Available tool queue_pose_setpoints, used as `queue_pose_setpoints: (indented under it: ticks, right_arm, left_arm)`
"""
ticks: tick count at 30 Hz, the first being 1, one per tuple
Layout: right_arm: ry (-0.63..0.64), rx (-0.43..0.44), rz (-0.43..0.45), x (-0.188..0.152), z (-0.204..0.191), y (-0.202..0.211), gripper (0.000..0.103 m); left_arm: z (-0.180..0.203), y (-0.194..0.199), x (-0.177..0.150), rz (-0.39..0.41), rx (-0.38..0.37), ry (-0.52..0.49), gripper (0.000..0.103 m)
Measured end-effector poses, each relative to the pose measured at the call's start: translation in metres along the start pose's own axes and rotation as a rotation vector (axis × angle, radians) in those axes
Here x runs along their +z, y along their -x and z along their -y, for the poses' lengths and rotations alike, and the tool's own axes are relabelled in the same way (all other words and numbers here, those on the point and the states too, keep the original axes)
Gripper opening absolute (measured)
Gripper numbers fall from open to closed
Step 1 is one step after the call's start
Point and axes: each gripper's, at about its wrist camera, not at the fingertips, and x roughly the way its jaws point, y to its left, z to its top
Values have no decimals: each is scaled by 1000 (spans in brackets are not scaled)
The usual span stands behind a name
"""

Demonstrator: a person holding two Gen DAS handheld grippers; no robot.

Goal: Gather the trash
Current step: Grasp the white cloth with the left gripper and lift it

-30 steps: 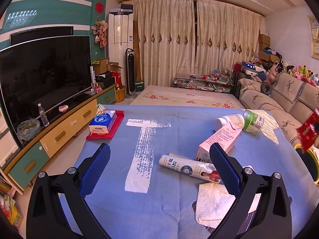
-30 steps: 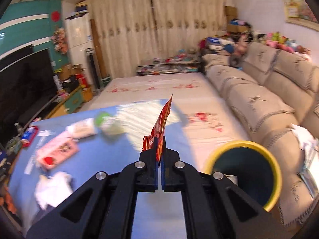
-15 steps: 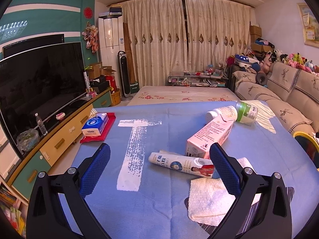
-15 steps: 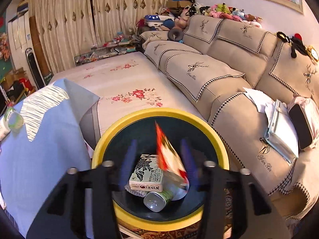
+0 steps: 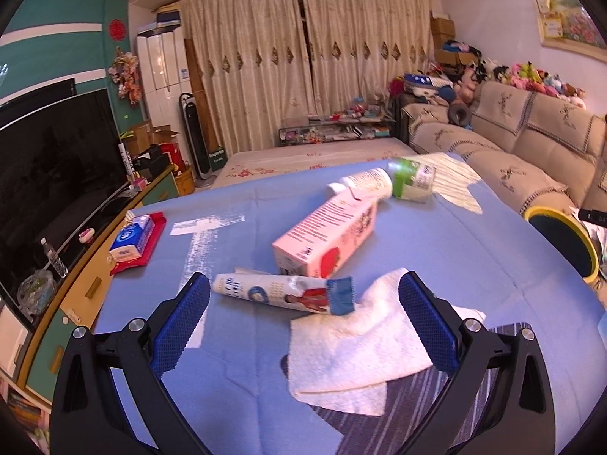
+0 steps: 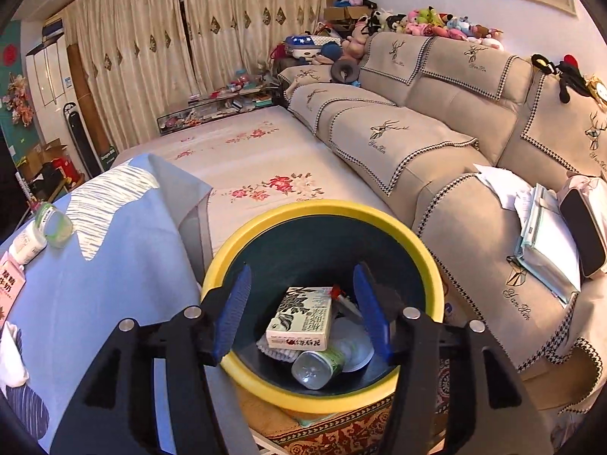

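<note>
My right gripper (image 6: 303, 307) is open and empty above the yellow-rimmed bin (image 6: 425, 254), which holds a green-and-white carton (image 6: 299, 318), a can (image 6: 315, 366) and other scraps. My left gripper (image 5: 303, 303) is open and empty over the blue-clothed table (image 5: 455, 250). Between its fingers lie a squeezed tube (image 5: 280, 294) and a white paper towel (image 5: 353, 349). Beyond them lie a pink carton (image 5: 326, 239), a white bottle (image 5: 366, 184) and a green-capped jar (image 5: 411, 182). The bin also shows at the table's right edge in the left wrist view (image 5: 561, 242).
A tissue pack (image 5: 131, 239) on a red cloth sits at the table's left edge. A TV (image 5: 49, 159) on a long cabinet stands left. A beige sofa (image 6: 455, 140) runs along the right, with papers (image 6: 546, 235) on its arm beside the bin.
My right gripper carried a red wrapper from above the table to over the bin, opened and dropped it in. My left gripper moved closer to the tube and paper towel.
</note>
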Motion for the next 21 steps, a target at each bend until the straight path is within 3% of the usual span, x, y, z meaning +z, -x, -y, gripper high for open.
queue_pose_setpoints:
  ticks: [6, 10, 16, 21]
  right_arm:
    - [-24, 65, -7, -7, 4, 6, 57]
    - [-39, 94, -4, -7, 7, 8, 57]
    - [-69, 124, 2, -6, 19, 11, 58]
    - [-84, 142, -4, -7, 25, 9, 58]
  left_arm:
    - [18, -27, -3, -145, -19, -20, 98]
    - [21, -52, -10, -258, -36, 26, 98]
    - [28, -69, -18, -347, -53, 73, 98]
    - [33, -68, -17, -357, -77, 99, 80]
